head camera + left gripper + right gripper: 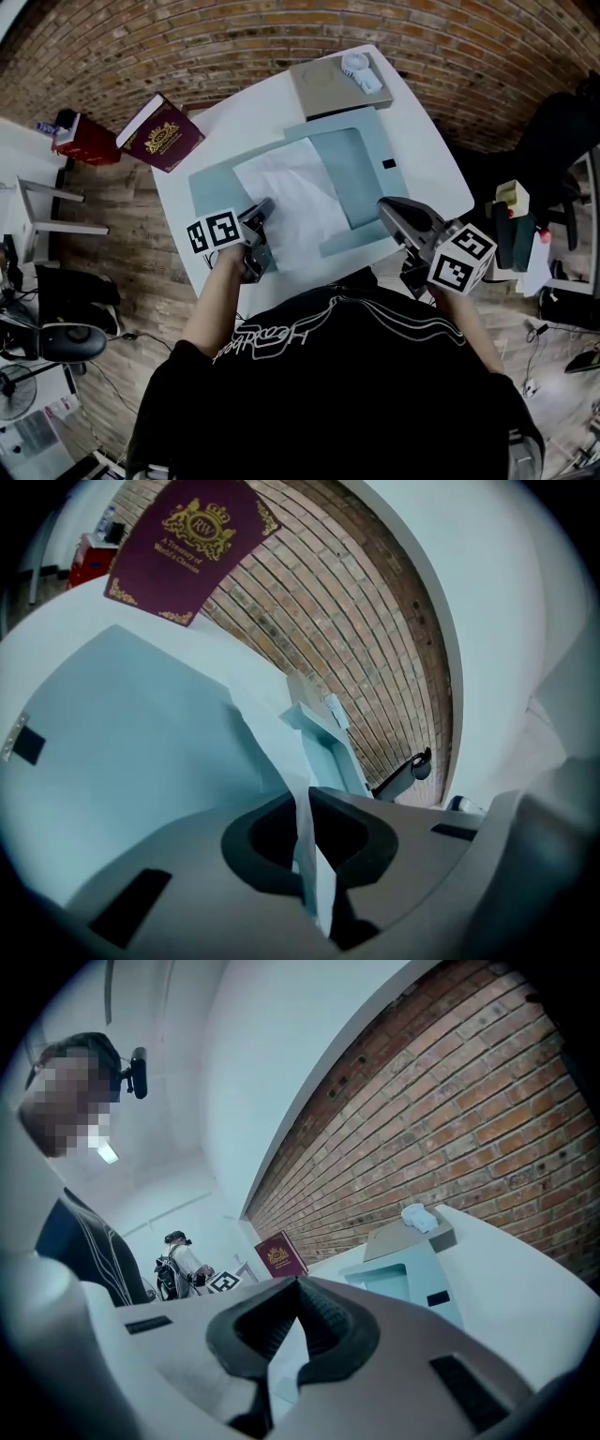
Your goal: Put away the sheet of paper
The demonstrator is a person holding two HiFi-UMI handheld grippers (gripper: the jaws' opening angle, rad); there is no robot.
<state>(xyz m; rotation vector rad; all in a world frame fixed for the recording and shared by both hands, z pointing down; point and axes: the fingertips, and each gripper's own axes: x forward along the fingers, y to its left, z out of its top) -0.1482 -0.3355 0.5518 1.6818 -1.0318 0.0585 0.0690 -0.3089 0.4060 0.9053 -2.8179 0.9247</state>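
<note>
A white sheet of paper lies on an open pale blue folder in the middle of the white table. My left gripper is at the sheet's near left edge. In the left gripper view its jaws are shut on the thin sheet, which rises between them, with the folder spread to the left. My right gripper hovers by the folder's near right corner. It is shut with nothing in it.
A maroon book leans at the table's far left corner. A grey box with a white object on it sits at the back. A brick wall runs behind the table, and furniture stands on either side.
</note>
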